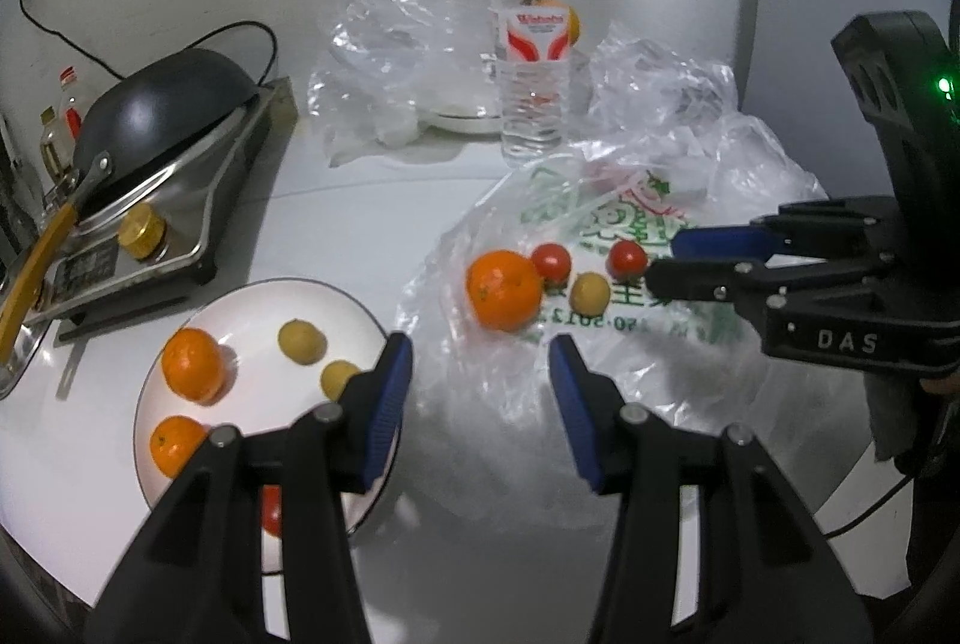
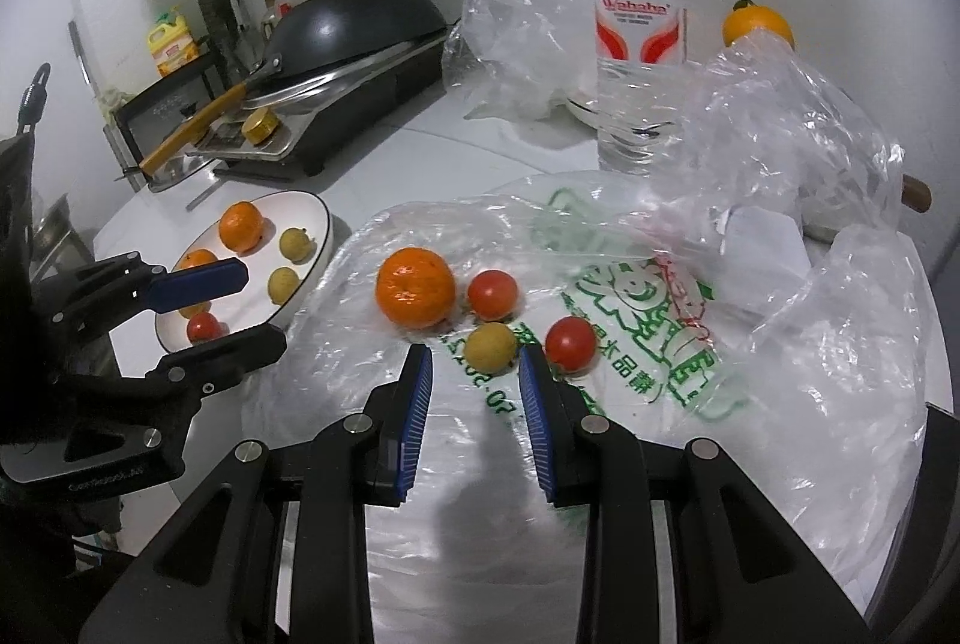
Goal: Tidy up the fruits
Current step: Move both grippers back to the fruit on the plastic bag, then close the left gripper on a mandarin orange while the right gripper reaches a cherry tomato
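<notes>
Left gripper (image 1: 480, 362) part-open, right gripper (image 2: 474, 380) narrow, both empty; plate (image 1: 252, 296) at 9 o'clock holds approx. six fruits, four left on bag (image 2: 630, 296) at 12 — roughly half done.

The left gripper (image 1: 480, 362) is angling downward at the bottom centre of its frame, jaws apart and empty, while the right gripper (image 2: 475, 374) is tilting down likewise, its jaws narrower, gripping nothing.
</notes>
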Demonstrator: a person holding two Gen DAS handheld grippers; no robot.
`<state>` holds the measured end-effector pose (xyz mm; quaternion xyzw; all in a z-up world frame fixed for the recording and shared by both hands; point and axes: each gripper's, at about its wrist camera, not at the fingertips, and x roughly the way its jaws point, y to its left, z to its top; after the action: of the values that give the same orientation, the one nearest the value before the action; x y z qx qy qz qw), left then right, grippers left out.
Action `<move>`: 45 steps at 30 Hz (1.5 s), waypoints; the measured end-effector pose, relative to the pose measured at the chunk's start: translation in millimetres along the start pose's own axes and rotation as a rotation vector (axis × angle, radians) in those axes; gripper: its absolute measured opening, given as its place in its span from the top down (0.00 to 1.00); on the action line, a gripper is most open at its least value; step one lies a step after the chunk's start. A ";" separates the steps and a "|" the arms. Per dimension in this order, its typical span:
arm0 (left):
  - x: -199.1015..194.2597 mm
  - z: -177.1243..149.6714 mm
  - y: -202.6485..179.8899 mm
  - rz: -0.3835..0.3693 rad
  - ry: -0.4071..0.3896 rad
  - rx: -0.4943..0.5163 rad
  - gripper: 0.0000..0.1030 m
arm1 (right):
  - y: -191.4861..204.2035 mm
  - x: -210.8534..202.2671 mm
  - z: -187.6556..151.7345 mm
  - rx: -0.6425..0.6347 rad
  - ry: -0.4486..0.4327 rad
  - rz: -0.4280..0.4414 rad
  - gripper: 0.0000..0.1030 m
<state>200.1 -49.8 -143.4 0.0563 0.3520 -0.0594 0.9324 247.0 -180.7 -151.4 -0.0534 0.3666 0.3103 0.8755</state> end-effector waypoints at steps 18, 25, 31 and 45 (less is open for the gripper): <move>31.0 22.6 -23.7 -0.026 0.010 0.059 0.53 | -36.7 16.9 4.3 0.041 0.019 0.007 0.69; 49.9 28.6 -24.6 -0.014 0.031 0.065 0.53 | -45.8 26.9 5.7 0.053 0.035 0.016 0.69; 64.3 31.3 -22.3 -0.007 0.053 0.061 0.53 | -50.1 36.4 7.3 0.056 0.052 0.019 0.69; 88.8 34.0 -15.8 -0.004 0.090 0.046 0.53 | -53.4 52.9 9.4 0.064 0.086 0.019 0.69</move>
<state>286.0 -76.7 -177.9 0.0796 0.3921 -0.0669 0.9140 312.3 -193.9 -187.5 -0.0351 0.4143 0.3040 0.8571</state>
